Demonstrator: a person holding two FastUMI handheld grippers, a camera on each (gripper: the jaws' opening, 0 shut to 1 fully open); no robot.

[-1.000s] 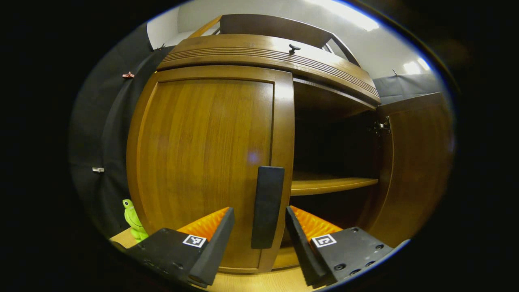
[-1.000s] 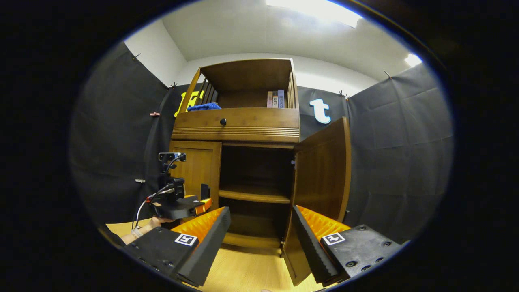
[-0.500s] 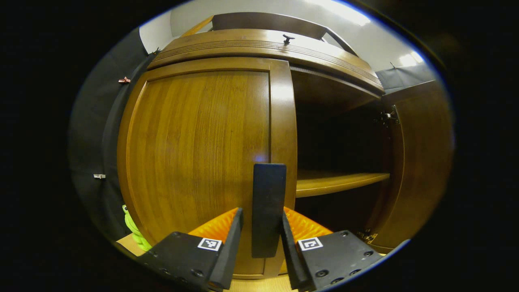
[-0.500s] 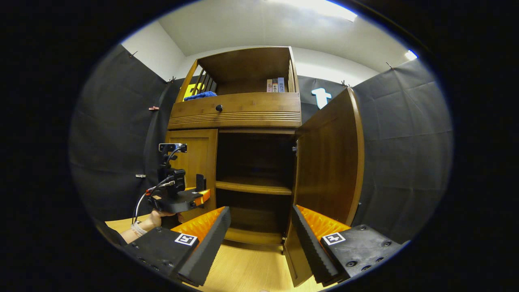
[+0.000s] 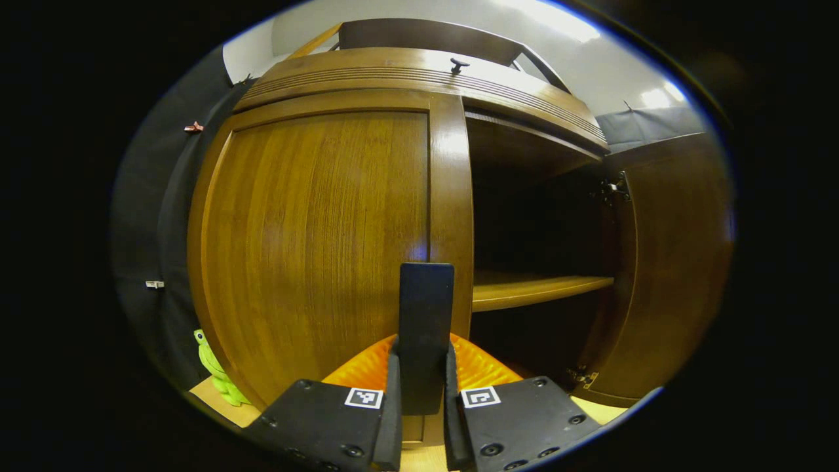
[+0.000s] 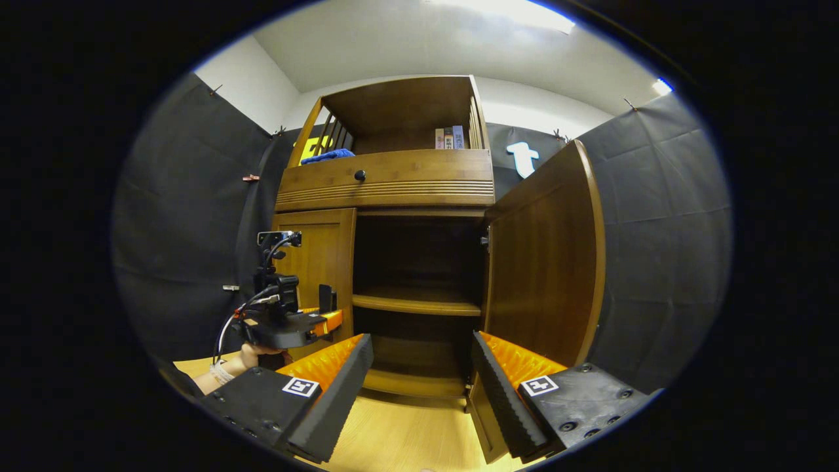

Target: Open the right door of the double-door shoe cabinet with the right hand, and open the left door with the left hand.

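Wooden left door (image 5: 314, 249) shut, left claw (image 5: 420, 393) clamping its handle (image 5: 425, 328)

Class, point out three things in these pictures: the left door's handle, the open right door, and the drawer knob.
left door's handle (image 5: 426, 308), left gripper view, on its upper flat face.
open right door (image 6: 541, 262), right gripper view, on its inner panel.
drawer knob (image 6: 359, 175), right gripper view, on the knob's round head.
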